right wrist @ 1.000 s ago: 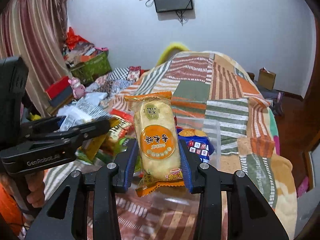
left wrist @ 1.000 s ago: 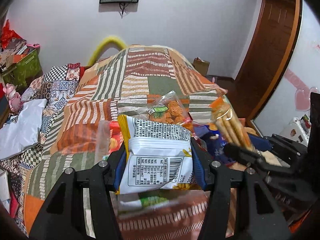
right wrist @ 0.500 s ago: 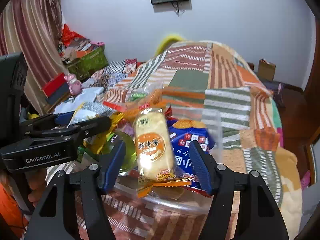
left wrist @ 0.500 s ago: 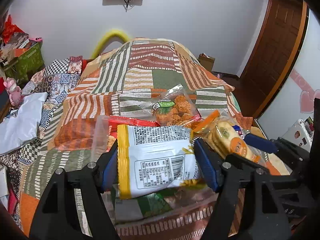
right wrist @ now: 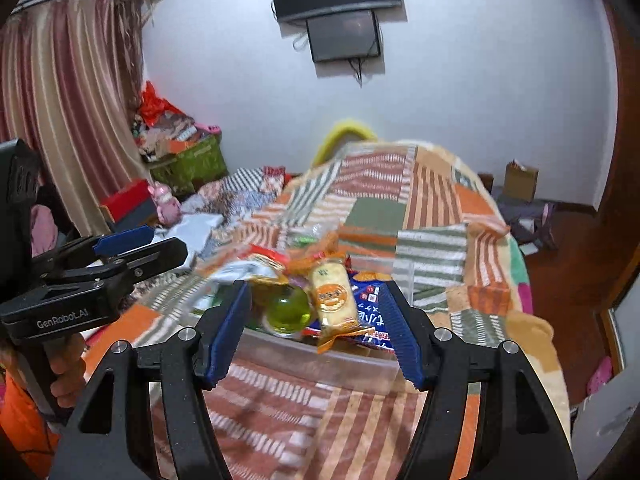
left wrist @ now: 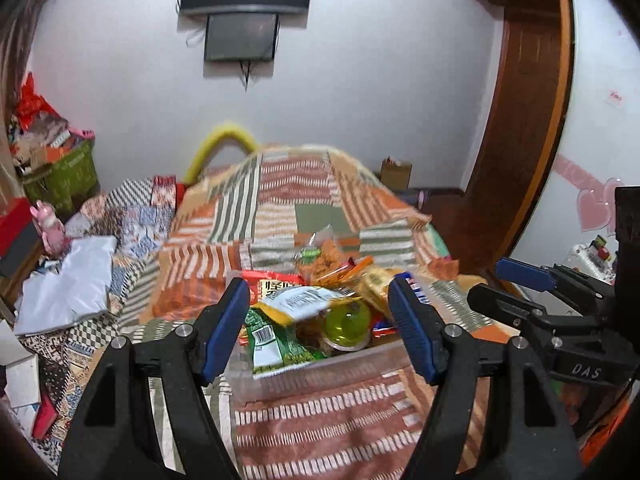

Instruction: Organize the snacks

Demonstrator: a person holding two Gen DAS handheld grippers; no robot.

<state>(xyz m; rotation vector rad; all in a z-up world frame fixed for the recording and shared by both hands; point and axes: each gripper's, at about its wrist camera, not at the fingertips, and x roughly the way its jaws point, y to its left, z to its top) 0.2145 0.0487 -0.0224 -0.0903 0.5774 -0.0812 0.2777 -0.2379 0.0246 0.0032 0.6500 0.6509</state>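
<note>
Dim, motion-blurred, fisheye-warped edges

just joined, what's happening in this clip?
A person is sorting snacks into a clear plastic bin on a patchwork bedspread, with tongs in each hand. Both the left tongs and right tongs are open and hold nothing. The white barcode packet and the yellow rice cracker pack lie in the bin beside a green jelly cup.

Clear plastic bin [left wrist: 320,372] on the bedspread, heaped with snack packets [right wrist: 332,300]
</note>
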